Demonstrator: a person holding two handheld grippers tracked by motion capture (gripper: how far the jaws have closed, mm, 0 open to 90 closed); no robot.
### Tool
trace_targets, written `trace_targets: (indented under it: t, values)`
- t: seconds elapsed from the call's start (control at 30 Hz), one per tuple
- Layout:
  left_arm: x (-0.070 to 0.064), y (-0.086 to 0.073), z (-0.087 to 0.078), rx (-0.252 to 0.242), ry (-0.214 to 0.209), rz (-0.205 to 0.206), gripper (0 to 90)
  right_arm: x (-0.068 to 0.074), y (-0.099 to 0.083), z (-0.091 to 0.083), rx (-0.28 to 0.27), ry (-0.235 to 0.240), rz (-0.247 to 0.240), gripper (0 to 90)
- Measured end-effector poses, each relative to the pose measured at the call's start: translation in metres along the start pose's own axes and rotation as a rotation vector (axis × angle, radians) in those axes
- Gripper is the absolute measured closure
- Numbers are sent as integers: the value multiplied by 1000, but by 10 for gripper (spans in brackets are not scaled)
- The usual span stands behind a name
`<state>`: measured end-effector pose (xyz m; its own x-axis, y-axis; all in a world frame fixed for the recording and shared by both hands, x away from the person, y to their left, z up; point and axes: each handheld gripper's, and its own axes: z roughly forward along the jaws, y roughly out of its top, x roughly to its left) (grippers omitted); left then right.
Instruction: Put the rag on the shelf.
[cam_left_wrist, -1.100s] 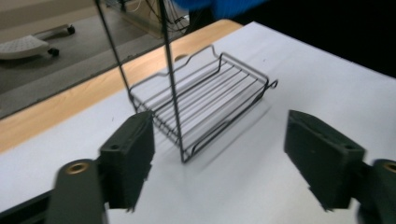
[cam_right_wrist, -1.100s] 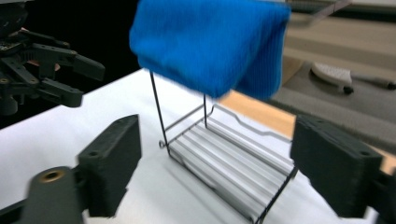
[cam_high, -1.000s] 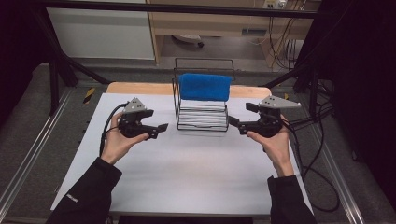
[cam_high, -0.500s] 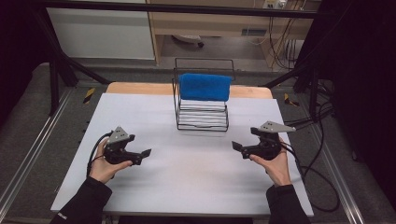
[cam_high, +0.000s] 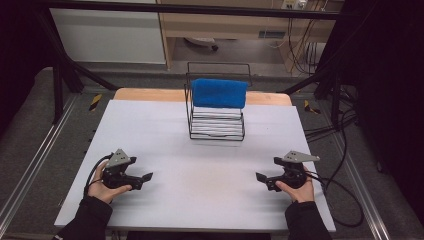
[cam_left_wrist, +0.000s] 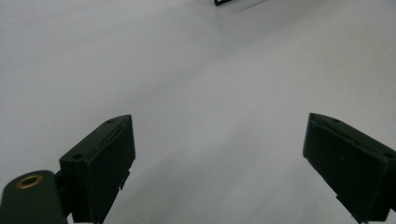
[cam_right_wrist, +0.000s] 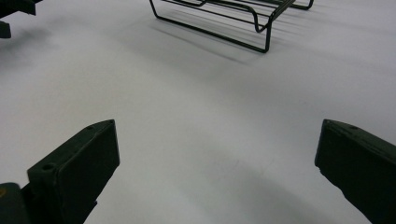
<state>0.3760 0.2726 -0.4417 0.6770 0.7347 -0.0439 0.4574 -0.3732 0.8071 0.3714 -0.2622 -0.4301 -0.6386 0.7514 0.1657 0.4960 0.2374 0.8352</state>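
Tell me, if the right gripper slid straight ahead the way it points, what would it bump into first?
Probably the left gripper: the right gripper points across bare table toward it, though depth is unclear.

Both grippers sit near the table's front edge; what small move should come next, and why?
Probably none beyond resting: both the left gripper and right gripper are open, empty and well short of the wire rack, where the blue cloth hangs draped over the top.

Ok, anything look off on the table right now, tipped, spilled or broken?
Nothing stands out. The wire rack stands upright at the table's far side with the blue cloth draped over its top. The left gripper and right gripper are open, holding nothing, near the front edge.
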Motion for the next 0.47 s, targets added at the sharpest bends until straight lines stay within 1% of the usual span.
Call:
trace_targets:
  t: [0.2,0.37,0.47]
  values:
    - [0,-9,-3,1,14,-4,93,-4,-14,-5,15,4,23,7]
    - [2,-13,-4,6,19,-11,93,-4,-16,-6,19,8,25,7]
    - [2,-14,-4,5,21,-12,93,-4,-16,-6,26,3,19,7]
